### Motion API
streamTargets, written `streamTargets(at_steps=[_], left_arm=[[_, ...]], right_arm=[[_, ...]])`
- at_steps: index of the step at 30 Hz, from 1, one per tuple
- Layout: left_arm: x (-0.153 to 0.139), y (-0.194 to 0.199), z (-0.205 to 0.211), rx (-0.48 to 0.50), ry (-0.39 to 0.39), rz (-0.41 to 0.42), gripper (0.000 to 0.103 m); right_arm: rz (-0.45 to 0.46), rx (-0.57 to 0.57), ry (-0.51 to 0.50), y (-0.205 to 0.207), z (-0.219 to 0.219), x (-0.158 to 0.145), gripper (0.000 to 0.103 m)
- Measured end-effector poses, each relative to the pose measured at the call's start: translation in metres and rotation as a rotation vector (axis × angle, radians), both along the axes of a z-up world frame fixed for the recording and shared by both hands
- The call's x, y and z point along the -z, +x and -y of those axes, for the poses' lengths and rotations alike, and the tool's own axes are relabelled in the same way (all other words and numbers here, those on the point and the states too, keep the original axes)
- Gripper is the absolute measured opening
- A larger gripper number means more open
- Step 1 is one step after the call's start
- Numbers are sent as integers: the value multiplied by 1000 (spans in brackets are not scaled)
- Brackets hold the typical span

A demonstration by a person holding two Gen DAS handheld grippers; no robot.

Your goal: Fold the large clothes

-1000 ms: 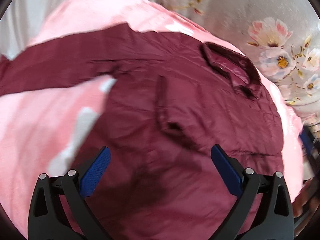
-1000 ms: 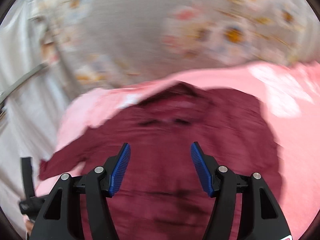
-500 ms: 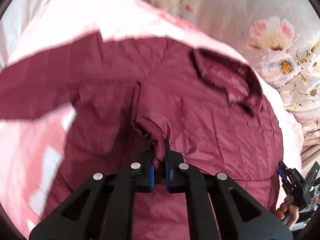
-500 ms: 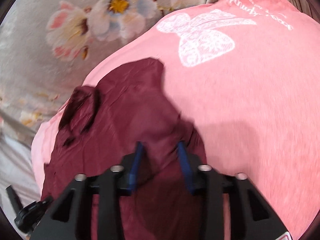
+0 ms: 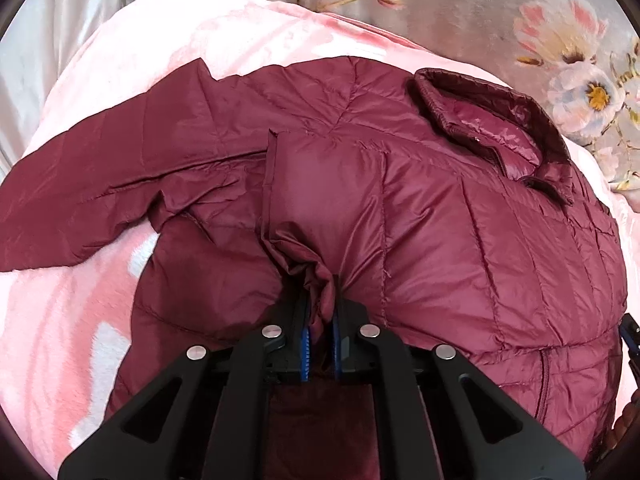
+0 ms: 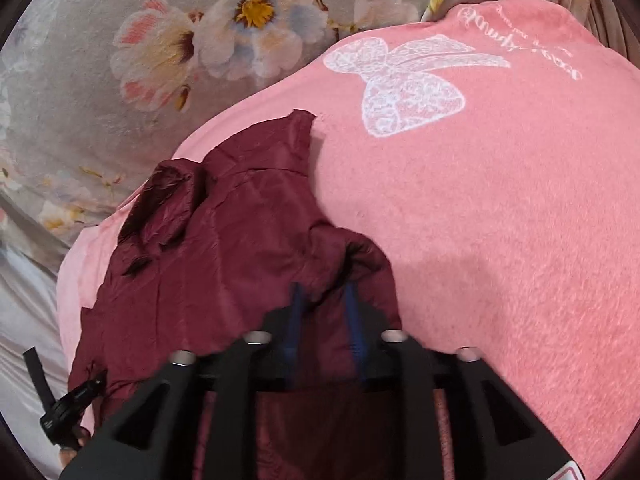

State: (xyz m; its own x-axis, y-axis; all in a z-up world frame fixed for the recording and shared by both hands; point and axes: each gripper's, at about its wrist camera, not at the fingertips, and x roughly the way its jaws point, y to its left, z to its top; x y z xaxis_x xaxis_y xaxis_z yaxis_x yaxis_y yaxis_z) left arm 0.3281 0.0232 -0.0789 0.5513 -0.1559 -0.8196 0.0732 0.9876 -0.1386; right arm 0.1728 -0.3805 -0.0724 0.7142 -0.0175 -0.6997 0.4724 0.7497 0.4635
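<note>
A maroon quilted jacket (image 5: 440,220) lies spread on a pink blanket (image 5: 60,320), collar (image 5: 492,128) at the upper right, one sleeve (image 5: 80,184) stretched to the left. My left gripper (image 5: 320,312) is shut on a bunched fold of the jacket near its middle. In the right wrist view the jacket (image 6: 224,248) fills the lower left, and my right gripper (image 6: 324,304) is shut on a raised fold at its right edge. The other gripper (image 6: 68,408) shows at the lower left of that view.
The pink blanket (image 6: 500,220) carries a white butterfly print (image 6: 404,88) and lies over a grey floral bedsheet (image 6: 200,40). The sheet also shows behind the jacket in the left wrist view (image 5: 520,12). Pale cloth (image 5: 48,32) lies at the far left.
A second ago both grippers were open above the jacket. They came down and shut on folds of it. Over the last half second both have lifted the pinched fabric slightly.
</note>
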Motion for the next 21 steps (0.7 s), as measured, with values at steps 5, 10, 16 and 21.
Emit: streamTargets(at_steps=[5, 10, 16, 21], left_arm=[[-2, 2, -4, -2, -18, -3, 8], [-10, 5, 3, 13, -39, 3, 6], [3, 1, 21, 55, 49, 28, 6], [-2, -3, 18, 54, 86, 36, 12]], right_arm=[[-27, -9, 37, 32, 6, 10, 51], [120, 6, 47, 28, 9, -20, 3], [-93, 5, -97, 34, 4, 16, 2], [-133, 18, -188, 27, -7, 1, 8]])
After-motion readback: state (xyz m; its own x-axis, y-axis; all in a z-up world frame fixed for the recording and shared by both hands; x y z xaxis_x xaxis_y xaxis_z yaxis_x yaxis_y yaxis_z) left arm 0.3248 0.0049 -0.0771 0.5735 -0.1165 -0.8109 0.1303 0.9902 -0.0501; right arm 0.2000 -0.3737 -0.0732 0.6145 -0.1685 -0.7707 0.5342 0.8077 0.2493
